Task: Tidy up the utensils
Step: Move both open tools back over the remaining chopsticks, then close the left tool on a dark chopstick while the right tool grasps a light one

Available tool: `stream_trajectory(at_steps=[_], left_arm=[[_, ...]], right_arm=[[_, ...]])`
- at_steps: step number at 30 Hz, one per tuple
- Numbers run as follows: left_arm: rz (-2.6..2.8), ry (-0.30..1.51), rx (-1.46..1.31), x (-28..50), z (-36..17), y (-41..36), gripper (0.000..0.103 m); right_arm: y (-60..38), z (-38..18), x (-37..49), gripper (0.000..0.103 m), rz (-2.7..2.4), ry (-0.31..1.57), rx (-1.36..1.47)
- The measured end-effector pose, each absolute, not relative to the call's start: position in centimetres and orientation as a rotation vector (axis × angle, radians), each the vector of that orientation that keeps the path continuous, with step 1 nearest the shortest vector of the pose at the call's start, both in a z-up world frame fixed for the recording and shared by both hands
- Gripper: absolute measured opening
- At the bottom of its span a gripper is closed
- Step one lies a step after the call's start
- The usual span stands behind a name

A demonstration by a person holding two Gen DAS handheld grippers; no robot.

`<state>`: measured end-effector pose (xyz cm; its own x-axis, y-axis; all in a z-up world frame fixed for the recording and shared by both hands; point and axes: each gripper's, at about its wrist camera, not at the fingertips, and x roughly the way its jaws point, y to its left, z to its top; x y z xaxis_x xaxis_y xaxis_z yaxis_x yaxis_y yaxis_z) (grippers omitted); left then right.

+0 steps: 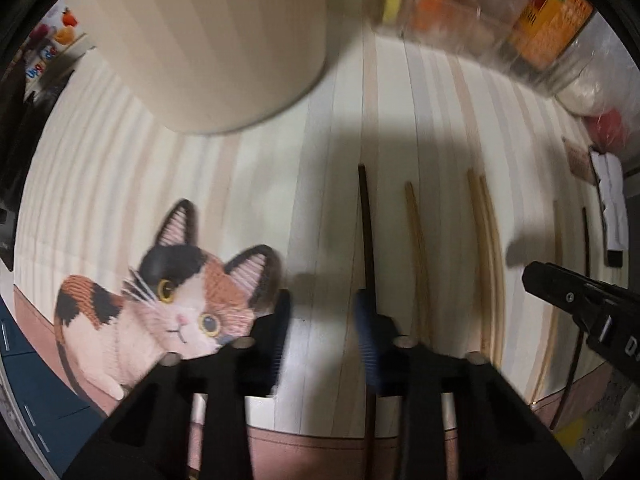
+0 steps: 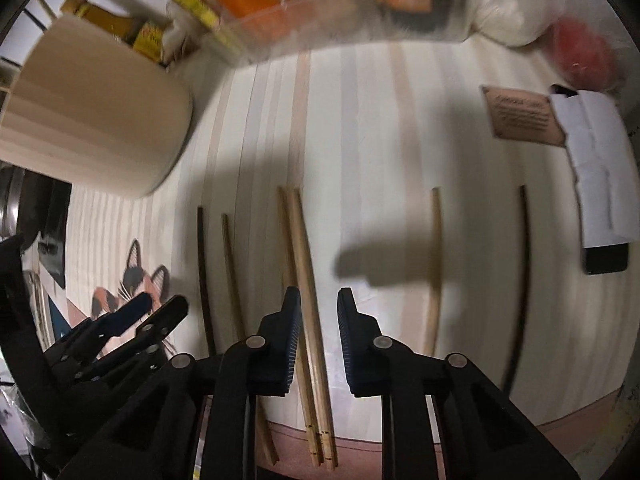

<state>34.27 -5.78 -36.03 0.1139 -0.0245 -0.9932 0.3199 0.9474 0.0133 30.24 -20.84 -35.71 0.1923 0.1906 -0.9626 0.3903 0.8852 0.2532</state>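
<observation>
The bench (image 2: 360, 128) wears a big striped mat with a cat picture (image 1: 168, 304) at its near left. A tall cream pot (image 1: 216, 40) stands at the back left, well apart from the sticks. Behind the mat sit a clear box (image 2: 340, 20) with orange packs, a brown bottle (image 2: 104, 20), a white bag (image 2: 508, 20) and a red bag (image 2: 584, 56). A brown card (image 2: 524, 116) and a white paper (image 2: 592, 164) lie at the right. Six chopsticks lie in a row on the mat, all pointing away. The left claw (image 1: 322, 332) is low over the mat with a gap between its fingers, and nothing is in the gap. The dark chopstick (image 1: 367, 240) runs just beside its right finger (image 1: 368, 344); I cannot tell if they touch. The right claw (image 2: 319, 336) is partly open, and the pair of light chopsticks (image 2: 304, 264) passes through its gap, close to the left finger (image 2: 290, 332), not squeezed. A thin light chopstick (image 2: 230, 264) lies between the dark one and the pair. Another light chopstick (image 2: 435, 264) and another dark chopstick (image 2: 524, 264) lie further right.
</observation>
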Motion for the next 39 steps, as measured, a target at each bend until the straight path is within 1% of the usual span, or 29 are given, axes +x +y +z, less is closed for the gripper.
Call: stream_trajectory(at_steps=[1,3,4,6,7,8,9,15,25,31,32,34,35,37,39], left_arm=[[-0.258,1.445,0.244,34.3,-36.3,-5.8,0.022],[-0.259,1.436,0.236,34.2,-36.4,-5.7,0.017],[-0.26,1.435,0.239,34.2,-36.4,-5.8,0.016],[-0.264,1.43,0.236,34.2,-36.3,-5.9,0.009],[-0.265,1.429,0.235,34.2,-36.3,-5.8,0.008],[-0.265,1.427,0.233,34.2,-36.3,-5.8,0.005],[-0.267,1.423,0.232,34.1,-36.2,-5.8,0.004],[-0.268,1.42,0.215,34.1,-36.1,-5.0,0.002],[-0.264,1.469,0.133,34.0,-36.1,-1.5,0.003],[-0.316,1.507,-0.011,34.5,-35.7,-1.1,0.007],[-0.327,1.504,-0.011,34.6,-35.6,-1.5,0.009],[-0.342,1.5,0.012,34.6,-35.5,-2.5,0.017],[-0.345,1.497,0.027,34.4,-35.6,-3.0,0.022],[-0.339,1.495,0.09,34.4,-36.0,-4.1,0.023],[-0.318,1.463,0.168,33.9,-36.1,-4.9,0.02]], right_arm=[[-20.5,-36.0,30.4,0.02,-0.143,1.401,0.497],[-19.9,-36.6,30.9,0.02,-0.13,1.421,0.486],[-19.8,-36.7,31.1,0.02,-0.132,1.432,0.474],[-19.4,-37.4,31.5,0.019,-0.134,1.455,0.455],[-19.2,-37.7,31.6,0.012,-0.143,1.471,0.434],[-19.1,-37.9,31.8,0.009,-0.147,1.461,0.424],[-18.8,-38.2,32.0,0.006,-0.155,1.482,0.395],[-18.1,-38.6,31.8,0.006,-0.184,1.482,0.338],[-21.0,-39.3,30.3,0.006,-0.216,1.525,0.386],[-22.2,-39.5,30.0,0.006,-0.218,1.528,0.407],[-22.4,-39.5,29.9,0.006,-0.217,1.527,0.418],[-22.6,-39.5,29.9,0.006,-0.216,1.527,0.436],[-22.8,-39.5,29.8,0.006,-0.215,1.527,0.443],[-24.3,-38.8,29.9,0.006,-0.212,1.53,0.445],[-24.5,-38.9,29.9,0.006,-0.215,1.531,0.446]])
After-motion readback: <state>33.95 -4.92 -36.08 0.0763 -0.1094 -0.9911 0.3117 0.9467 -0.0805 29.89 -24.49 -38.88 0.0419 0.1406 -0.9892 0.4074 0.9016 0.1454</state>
